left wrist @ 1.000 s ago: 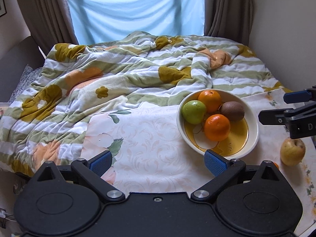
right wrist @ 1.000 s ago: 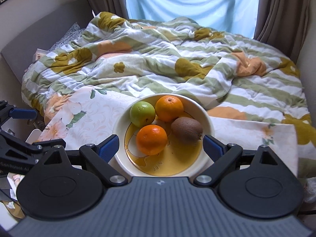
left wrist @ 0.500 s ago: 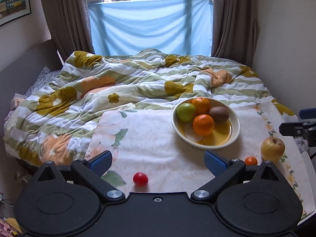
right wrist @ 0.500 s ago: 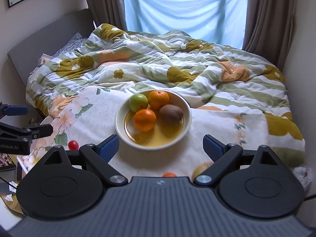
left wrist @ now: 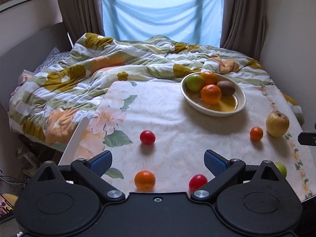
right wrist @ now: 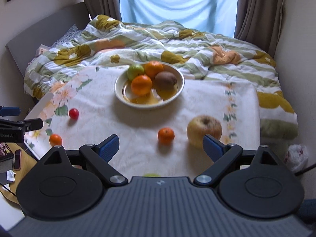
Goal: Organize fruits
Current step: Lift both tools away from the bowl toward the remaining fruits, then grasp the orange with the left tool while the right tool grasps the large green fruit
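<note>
A home bedroom: a bed (left wrist: 262, 75) with rumpled floral duvet (left wrist: 110, 69) below a curtained window (left wrist: 162, 13).

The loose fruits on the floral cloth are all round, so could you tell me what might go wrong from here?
The yellow apple sits close to the right edge of the cloth; a nudge could roll it off. The bowl already holds four fruits bunched on its far side, so another dropped in may knock one out. The small red fruit lies partly hidden under the left gripper.
</note>
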`<state>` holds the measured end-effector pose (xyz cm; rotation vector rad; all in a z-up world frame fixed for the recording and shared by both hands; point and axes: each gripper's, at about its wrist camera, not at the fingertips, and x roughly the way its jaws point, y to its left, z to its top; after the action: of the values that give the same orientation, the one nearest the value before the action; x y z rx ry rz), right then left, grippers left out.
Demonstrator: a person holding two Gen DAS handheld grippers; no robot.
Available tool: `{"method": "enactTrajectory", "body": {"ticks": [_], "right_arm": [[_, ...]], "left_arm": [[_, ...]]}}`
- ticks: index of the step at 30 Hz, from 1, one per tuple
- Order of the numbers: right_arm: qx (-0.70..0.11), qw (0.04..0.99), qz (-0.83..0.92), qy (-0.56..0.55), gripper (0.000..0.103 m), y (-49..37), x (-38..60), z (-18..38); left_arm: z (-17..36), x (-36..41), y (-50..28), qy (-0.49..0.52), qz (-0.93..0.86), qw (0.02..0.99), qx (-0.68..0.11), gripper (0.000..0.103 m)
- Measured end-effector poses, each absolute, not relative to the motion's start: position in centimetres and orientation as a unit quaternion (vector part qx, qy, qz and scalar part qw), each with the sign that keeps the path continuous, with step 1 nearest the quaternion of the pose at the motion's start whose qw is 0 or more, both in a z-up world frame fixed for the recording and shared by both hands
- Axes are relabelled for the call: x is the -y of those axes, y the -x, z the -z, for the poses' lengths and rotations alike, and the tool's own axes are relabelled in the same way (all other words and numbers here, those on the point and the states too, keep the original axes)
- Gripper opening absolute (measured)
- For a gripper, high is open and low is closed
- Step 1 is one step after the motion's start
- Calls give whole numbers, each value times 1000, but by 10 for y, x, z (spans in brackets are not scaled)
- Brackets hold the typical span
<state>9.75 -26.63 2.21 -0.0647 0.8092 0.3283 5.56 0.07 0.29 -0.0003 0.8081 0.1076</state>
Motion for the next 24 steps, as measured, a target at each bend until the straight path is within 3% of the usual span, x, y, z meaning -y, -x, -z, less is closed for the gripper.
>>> {"method": "enactTrajectory", "body": {"ticks": [14, 24], "right_arm": [[-436, 894, -109, 10, 103, -81, 257, 55], [-463, 882, -91, 2, 103, -86, 238, 84]], "left_arm": [[65, -26, -65, 17, -39, 899, -436, 89], [87, -36, -75, 21, -35, 891, -452, 69]]}}
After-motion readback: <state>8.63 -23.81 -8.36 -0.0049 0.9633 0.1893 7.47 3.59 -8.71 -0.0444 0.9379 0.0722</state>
